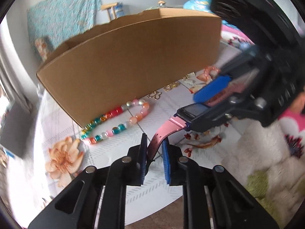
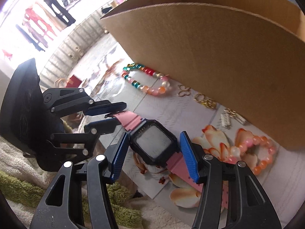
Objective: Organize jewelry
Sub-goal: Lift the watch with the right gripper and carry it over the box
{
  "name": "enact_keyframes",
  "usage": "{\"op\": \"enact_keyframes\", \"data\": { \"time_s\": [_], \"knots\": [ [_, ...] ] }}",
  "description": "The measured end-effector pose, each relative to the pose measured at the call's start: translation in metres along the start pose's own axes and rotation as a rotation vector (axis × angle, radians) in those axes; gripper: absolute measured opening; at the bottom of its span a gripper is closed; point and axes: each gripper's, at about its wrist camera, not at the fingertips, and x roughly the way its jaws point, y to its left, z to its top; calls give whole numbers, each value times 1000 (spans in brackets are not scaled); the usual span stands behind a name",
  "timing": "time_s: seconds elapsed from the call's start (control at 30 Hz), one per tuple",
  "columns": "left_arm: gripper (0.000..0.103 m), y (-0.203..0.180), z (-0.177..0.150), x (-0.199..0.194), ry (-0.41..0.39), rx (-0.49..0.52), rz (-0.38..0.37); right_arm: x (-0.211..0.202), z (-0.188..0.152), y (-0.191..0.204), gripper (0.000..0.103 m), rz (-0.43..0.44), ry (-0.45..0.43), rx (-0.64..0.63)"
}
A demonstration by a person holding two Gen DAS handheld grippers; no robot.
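Note:
A watch with a black square case (image 2: 154, 143) and a pink strap (image 2: 127, 119) hangs just above the floral tablecloth. My left gripper (image 1: 154, 138) is shut on the strap's free end (image 1: 155, 143); in the right wrist view this gripper (image 2: 122, 112) comes in from the left. My right gripper (image 2: 154, 133) straddles the case with its blue pads (image 2: 187, 156) on either side. In the left wrist view a gap shows between its upper pad (image 1: 211, 89) and the case (image 1: 190, 110), so the right gripper (image 1: 185, 106) is open.
A tall cardboard box (image 1: 129, 63) stands just behind the watch. Along its base lie a multicoloured bead bracelet (image 2: 146, 82), gold earrings (image 2: 184, 91), a silver clip (image 2: 226, 121) and a pink-orange bead bracelet (image 2: 263, 152). A fluffy white and green towel (image 2: 114, 200) borders the table's near edge.

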Motion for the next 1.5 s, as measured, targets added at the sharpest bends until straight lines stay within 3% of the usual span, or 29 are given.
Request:
{"op": "enact_keyframes", "data": {
  "time_s": [0.07, 0.3, 0.5, 0.53, 0.63, 0.8, 1.0, 1.17, 1.27, 1.37, 1.5],
  "knots": [
    [14, 10, 2, 0, 15, -40, -29, -10, -9, -2, 58, -32, -47, 14],
    [11, 20, 4, 3, 46, -79, -60, -33, -42, 1, 56, -311, -120, -37],
    [10, 14, -1, 1, 43, -73, -42, -29, -56, 1, 29, -463, -123, -72],
    [10, 13, -1, 2, 42, -71, -33, -27, -57, 1, 18, -478, -129, -69],
    [9, 10, -3, 1, 32, -66, -8, -32, -59, 2, 9, -539, -161, -67],
    [5, 8, -1, -12, -10, -76, 0, -47, -67, 15, 2, -625, -256, -73],
    [5, 10, 17, -60, -139, -68, 21, -88, -68, 42, 1, -706, -385, -107],
    [5, 23, 55, -108, -292, -41, 41, -127, -37, 74, 1, -731, -526, -154],
    [5, 41, 89, -117, -335, -39, 58, -135, 1, 69, 1, -678, -550, -153],
    [5, 67, 124, -98, -265, -69, 43, -134, 39, 49, 1, -587, -483, -101],
    [5, 94, 164, -46, -59, -126, -38, -104, 94, -12, 1, -452, -272, 23]
  ]
}}
